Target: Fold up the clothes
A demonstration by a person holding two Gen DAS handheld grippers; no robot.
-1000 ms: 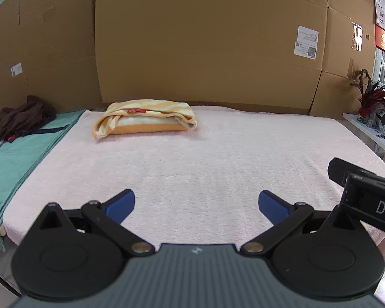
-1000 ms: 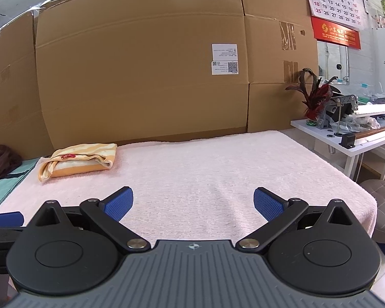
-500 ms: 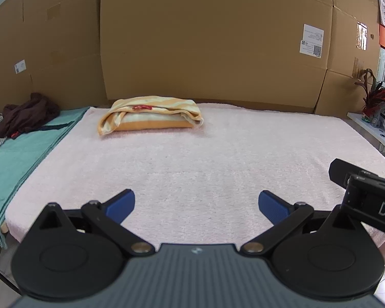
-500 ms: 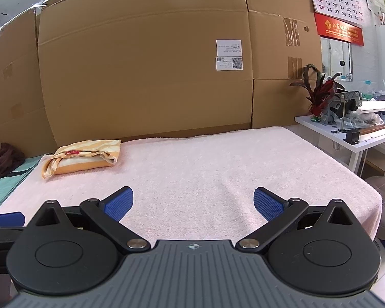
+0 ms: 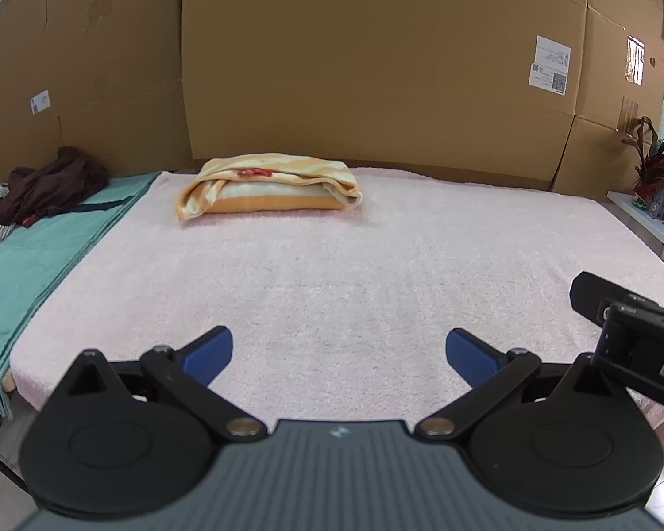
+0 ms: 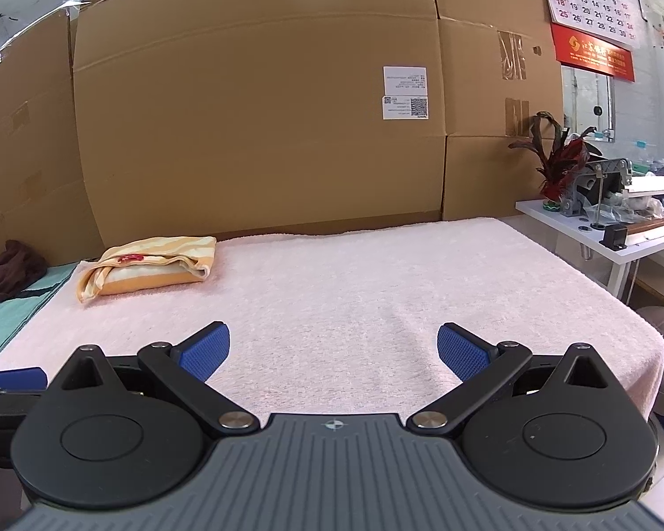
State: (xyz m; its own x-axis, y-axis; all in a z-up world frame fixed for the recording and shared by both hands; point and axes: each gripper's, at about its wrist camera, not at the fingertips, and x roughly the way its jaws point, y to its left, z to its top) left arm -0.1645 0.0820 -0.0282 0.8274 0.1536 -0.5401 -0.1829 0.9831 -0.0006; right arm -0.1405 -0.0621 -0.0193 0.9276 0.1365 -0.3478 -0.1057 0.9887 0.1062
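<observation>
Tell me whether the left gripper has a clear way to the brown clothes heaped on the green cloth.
Probably yes. The left gripper is open and empty, and nothing stands between it and the brown clothes; only bare pink towel and green cloth lie along the way.

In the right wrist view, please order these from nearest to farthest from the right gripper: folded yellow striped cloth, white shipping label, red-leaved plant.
From the right gripper:
1. Folded yellow striped cloth, far left on the pink towel.
2. Red-leaved plant, right, on the white table.
3. White shipping label, on the cardboard wall behind.
</observation>
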